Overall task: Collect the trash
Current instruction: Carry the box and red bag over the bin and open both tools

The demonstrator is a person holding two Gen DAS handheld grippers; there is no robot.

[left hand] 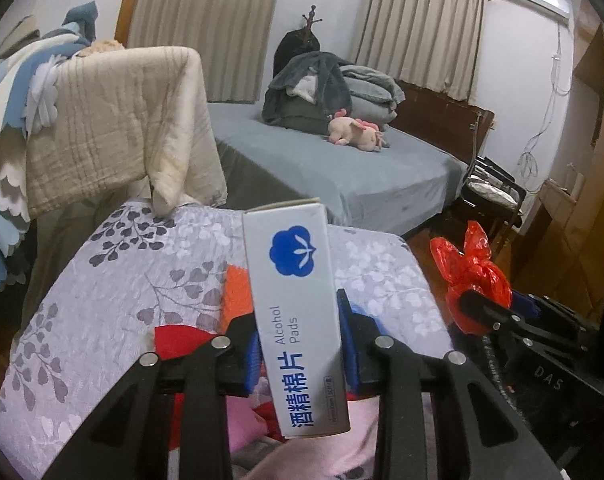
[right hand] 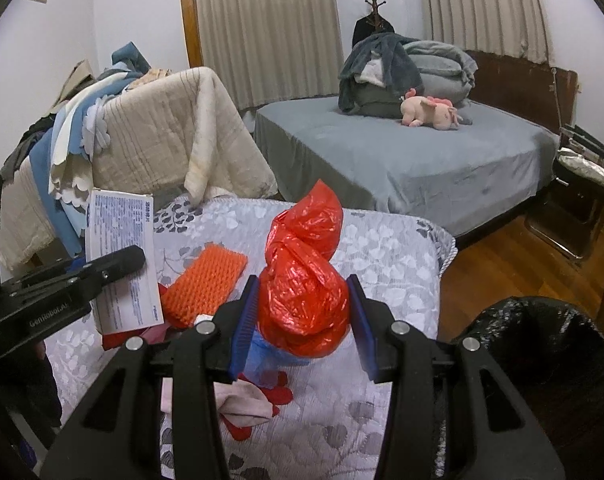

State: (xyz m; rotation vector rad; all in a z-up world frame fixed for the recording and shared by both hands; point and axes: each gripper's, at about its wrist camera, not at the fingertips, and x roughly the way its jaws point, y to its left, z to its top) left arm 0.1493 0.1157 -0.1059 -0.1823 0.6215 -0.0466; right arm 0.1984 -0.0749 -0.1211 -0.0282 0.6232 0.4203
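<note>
Left gripper (left hand: 298, 344) clamped on a white alcohol pads box (left hand: 298, 320), blue pads pressed against both long sides, box upright and tilted a little left, raised above the floral quilt (left hand: 102, 280). Seen too from the right wrist view, at far left, the box's printed back (right hand: 120, 260) facing the camera with one black finger across it.

Right gripper (right hand: 303, 320) closed around a knotted red plastic bag (right hand: 305, 280), both blue pads touching its bulging lower part, twisted top sticking up and away. Also visible at the right of the left wrist view (left hand: 471, 268).

On the quilt, between the two grippers: an orange knit piece (right hand: 206, 284), red and pink cloth (right hand: 246, 404) just near of it. At near right, beside the quilt's edge, a bin lined with a black bag (right hand: 541, 360), mouth open. Farther off, a grey bed (right hand: 421, 168) with folded blankets and a pink plush toy (right hand: 429, 110).
</note>
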